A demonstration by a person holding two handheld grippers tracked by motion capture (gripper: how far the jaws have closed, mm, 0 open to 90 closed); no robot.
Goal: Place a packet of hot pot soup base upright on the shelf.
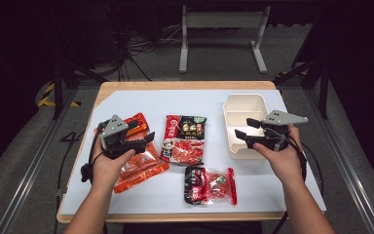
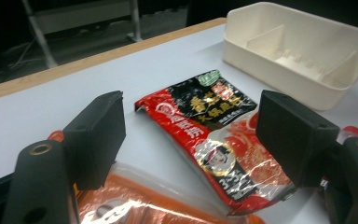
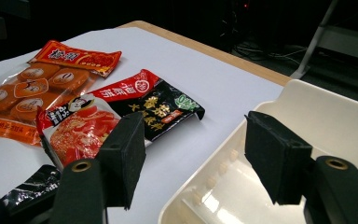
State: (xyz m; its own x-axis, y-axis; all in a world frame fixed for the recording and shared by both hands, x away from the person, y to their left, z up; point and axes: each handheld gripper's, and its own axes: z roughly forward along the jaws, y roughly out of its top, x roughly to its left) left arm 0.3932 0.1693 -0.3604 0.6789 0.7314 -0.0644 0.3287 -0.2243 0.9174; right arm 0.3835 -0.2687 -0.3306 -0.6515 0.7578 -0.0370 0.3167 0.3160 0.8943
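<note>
The cream tray (image 1: 246,114) sits at the table's right side, and the right gripper (image 1: 241,130) hangs over its near rim with jaws spread, pads on nothing. The left gripper (image 1: 141,131) hovers above the orange snack packet (image 1: 143,168) — jaws apart, empty — with the red-and-black sauce pouch (image 1: 185,139) just beside it.

1. A lab-like recording room, dark around a lit table (image 1: 126,87)
2. Metal frame rails (image 1: 34,161) flank the table, on grey carpet
3. Loose cables (image 1: 141,48) and a bench's legs (image 1: 221,34) lie behind
</note>
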